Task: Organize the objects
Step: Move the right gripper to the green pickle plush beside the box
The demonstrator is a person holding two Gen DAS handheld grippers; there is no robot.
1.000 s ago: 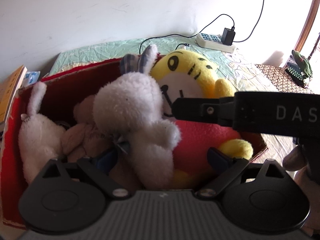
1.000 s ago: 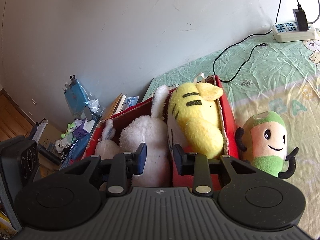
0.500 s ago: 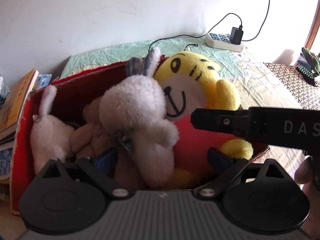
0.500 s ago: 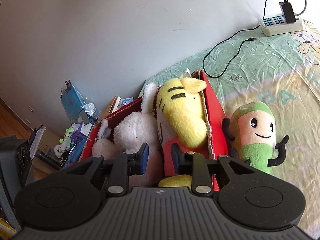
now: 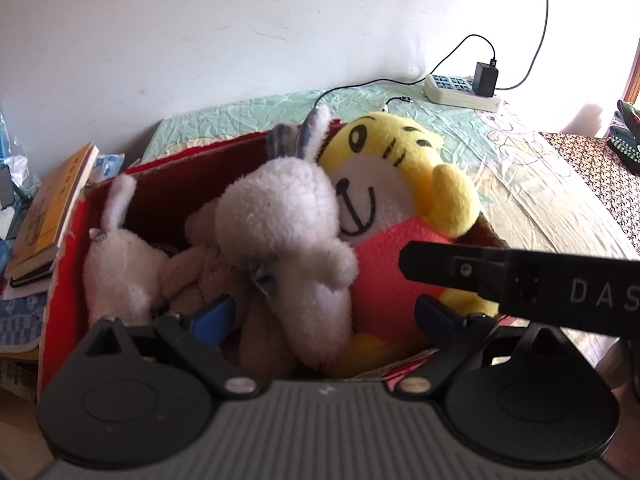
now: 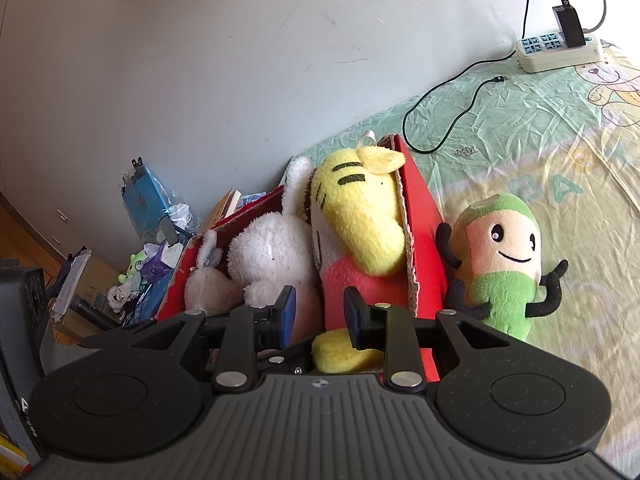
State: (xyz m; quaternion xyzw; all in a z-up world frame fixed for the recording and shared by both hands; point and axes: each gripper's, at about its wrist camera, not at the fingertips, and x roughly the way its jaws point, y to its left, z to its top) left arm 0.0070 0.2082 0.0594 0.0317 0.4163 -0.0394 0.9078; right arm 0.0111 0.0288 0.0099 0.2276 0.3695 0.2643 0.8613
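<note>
The left gripper (image 5: 324,316) hangs over the red box (image 5: 64,256) with its jaws spread wide, gripping nothing. Between the blue pads (image 5: 212,314) sits the white rabbit plush (image 5: 288,232), leaning on a brown plush (image 5: 200,264) towards the left finger. Off the right finger lies the yellow tiger plush (image 5: 400,200) in red. A small white plush (image 5: 120,264) sits further left. The right gripper (image 5: 520,280) crosses just ahead of the right finger.
</note>
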